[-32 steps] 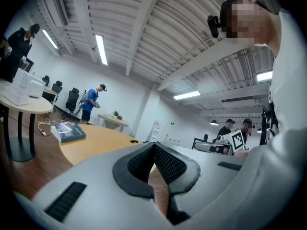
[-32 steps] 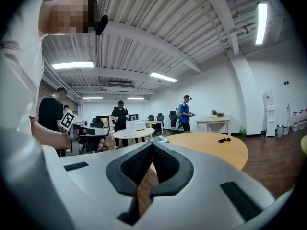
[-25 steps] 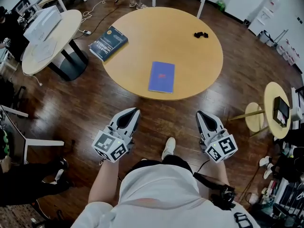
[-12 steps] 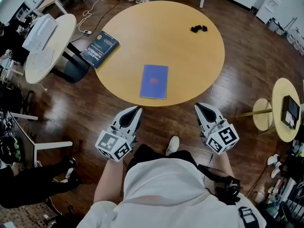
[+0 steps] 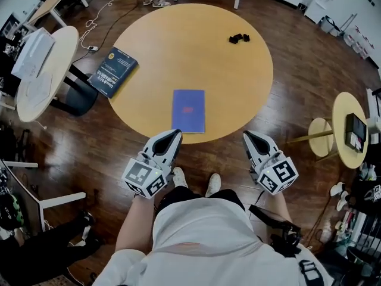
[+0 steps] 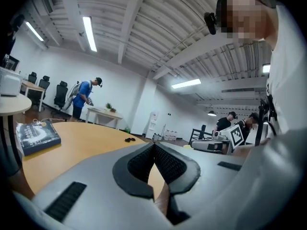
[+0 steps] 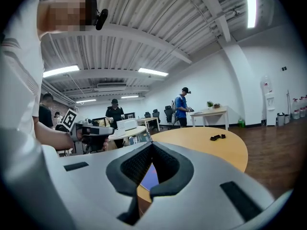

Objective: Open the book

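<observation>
A thin blue book [image 5: 188,110] lies closed on the round wooden table [image 5: 220,70], close to its near edge. My left gripper [image 5: 174,134] hovers just short of that edge, a little left of the book, jaws shut and empty. My right gripper [image 5: 248,137] hangs level with it to the book's right, also shut on nothing. In the left gripper view the black pads [image 6: 144,163] meet at the tip. In the right gripper view a strip of the blue book [image 7: 149,176] shows through the gap below the closed tips.
A thicker dark blue book [image 5: 113,71] overhangs the table's left edge. A small black object [image 5: 239,38] lies at the far right. A round side table [image 5: 36,58] stands left and a small one with a tablet [image 5: 351,130] stands right. People stand at desks behind.
Both grippers have moved forward up to the table's near edge. The table and blue book now lie closer in the head view. Both pairs of jaws stay shut.
</observation>
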Demonstrator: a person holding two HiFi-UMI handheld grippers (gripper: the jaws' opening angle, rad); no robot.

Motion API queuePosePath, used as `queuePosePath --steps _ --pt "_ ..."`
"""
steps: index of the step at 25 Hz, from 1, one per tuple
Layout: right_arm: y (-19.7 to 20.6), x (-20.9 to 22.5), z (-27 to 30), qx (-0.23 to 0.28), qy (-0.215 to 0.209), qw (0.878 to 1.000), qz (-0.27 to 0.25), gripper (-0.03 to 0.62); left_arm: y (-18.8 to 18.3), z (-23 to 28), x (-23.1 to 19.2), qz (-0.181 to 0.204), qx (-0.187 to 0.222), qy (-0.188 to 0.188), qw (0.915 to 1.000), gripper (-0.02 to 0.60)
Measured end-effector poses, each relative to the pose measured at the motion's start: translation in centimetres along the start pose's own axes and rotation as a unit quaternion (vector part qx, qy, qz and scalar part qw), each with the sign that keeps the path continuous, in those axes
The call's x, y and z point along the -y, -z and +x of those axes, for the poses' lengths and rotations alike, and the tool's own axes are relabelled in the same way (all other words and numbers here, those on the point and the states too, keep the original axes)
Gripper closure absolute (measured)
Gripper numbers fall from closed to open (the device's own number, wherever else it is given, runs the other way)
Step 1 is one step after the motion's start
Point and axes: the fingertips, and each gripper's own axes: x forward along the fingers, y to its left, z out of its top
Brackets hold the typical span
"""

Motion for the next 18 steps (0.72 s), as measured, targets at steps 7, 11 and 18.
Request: queuePosePath --steps 7,11,18 --pt "-0.5 -3.6 4.3 -0.001 0.046 0.999 -0.001 0.599 -0.1 -1.1 -5.2 0.008 -0.026 0.053 0.9982 0.572" --pt "0.0 -4.6 5.5 -0.008 0.062 0.998 0.002 0.598 1.1 -1.3 -6.7 0.001 -0.041 0.077 0.9962 0.572" --pt "0.5 -3.3 5.7 -0.019 0.070 0.997 0.009 0.599 3.3 -0.1 -6.2 -0.013 -0.066 0.091 0.9936 0.572"
